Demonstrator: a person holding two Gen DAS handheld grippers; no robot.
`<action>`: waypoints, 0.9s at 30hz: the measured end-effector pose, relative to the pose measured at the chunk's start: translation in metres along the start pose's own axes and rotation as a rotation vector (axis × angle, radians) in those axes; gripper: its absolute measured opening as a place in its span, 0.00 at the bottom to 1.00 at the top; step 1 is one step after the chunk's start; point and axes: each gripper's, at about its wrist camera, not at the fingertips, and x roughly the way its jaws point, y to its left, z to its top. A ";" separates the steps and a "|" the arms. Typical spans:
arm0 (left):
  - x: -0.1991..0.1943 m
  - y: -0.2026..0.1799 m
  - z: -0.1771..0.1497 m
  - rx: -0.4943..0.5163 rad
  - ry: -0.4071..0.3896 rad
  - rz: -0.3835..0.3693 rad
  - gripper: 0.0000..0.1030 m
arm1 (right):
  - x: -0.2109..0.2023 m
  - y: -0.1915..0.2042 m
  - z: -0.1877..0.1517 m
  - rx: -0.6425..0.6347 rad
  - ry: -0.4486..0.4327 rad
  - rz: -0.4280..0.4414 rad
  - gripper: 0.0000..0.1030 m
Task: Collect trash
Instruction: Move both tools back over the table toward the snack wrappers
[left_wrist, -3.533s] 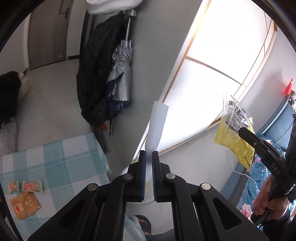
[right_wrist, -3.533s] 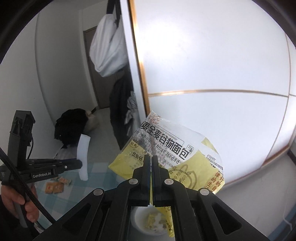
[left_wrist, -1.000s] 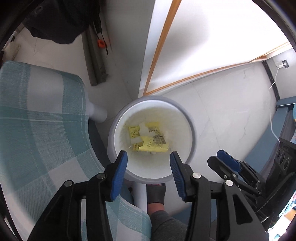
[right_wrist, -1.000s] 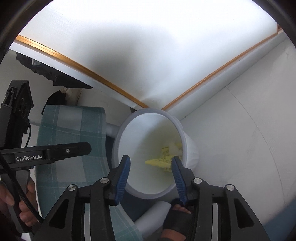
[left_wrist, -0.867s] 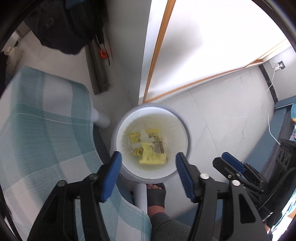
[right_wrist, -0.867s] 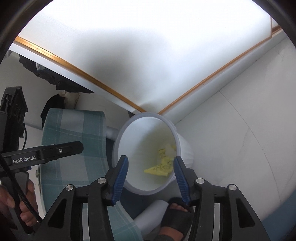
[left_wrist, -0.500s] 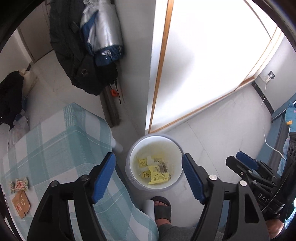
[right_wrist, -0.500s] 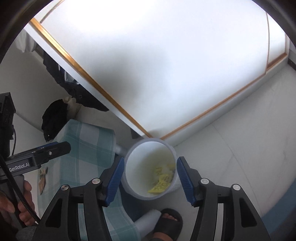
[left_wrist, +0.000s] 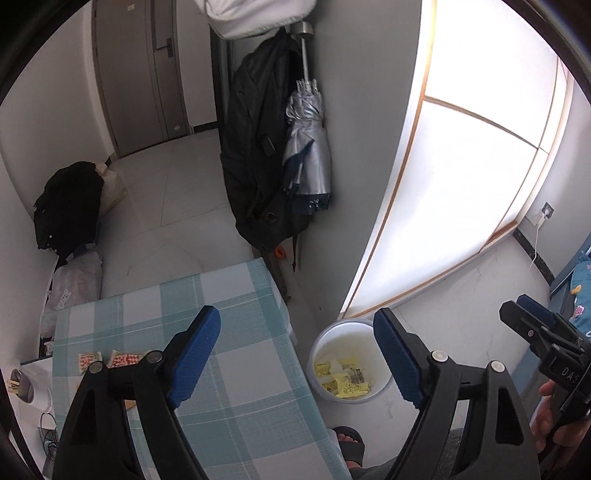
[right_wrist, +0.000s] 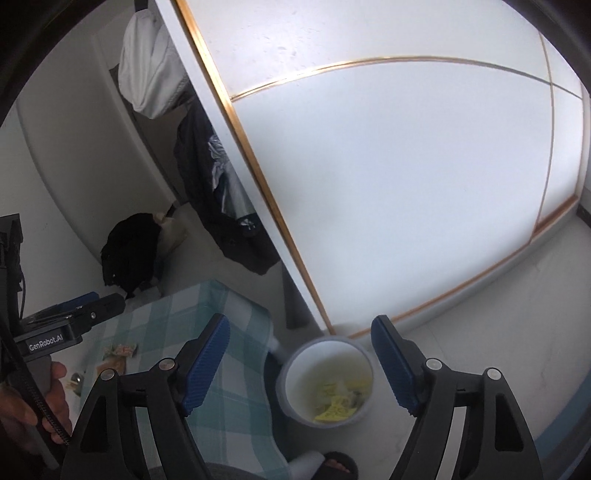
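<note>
A: Where's the trash?

B: Yellow wrappers (left_wrist: 345, 380) lie in the white bin (left_wrist: 334, 328) on the floor, just beside the checked table (left_wrist: 236, 295); a few packets (left_wrist: 110, 357) sit on the table's far-left part.

A: And the jaws?

B: Left gripper (left_wrist: 295, 354) has just been opening; jaws wide, nothing between them; right gripper (right_wrist: 299, 360) the same, spread and empty, above the bin.

A: Anything else?

B: A sandalled foot (left_wrist: 349, 445) near the bin; a black coat (left_wrist: 255, 147) and a silver umbrella (left_wrist: 306, 155) hang by the wall.
</note>
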 end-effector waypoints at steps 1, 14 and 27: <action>-0.007 0.006 -0.001 -0.011 -0.012 0.006 0.80 | -0.003 0.007 0.002 -0.014 -0.013 0.003 0.77; -0.073 0.114 -0.026 -0.157 -0.155 0.119 0.81 | -0.039 0.122 0.021 -0.162 -0.155 0.141 0.79; -0.079 0.224 -0.064 -0.338 -0.212 0.223 0.94 | 0.003 0.237 -0.012 -0.299 -0.172 0.272 0.82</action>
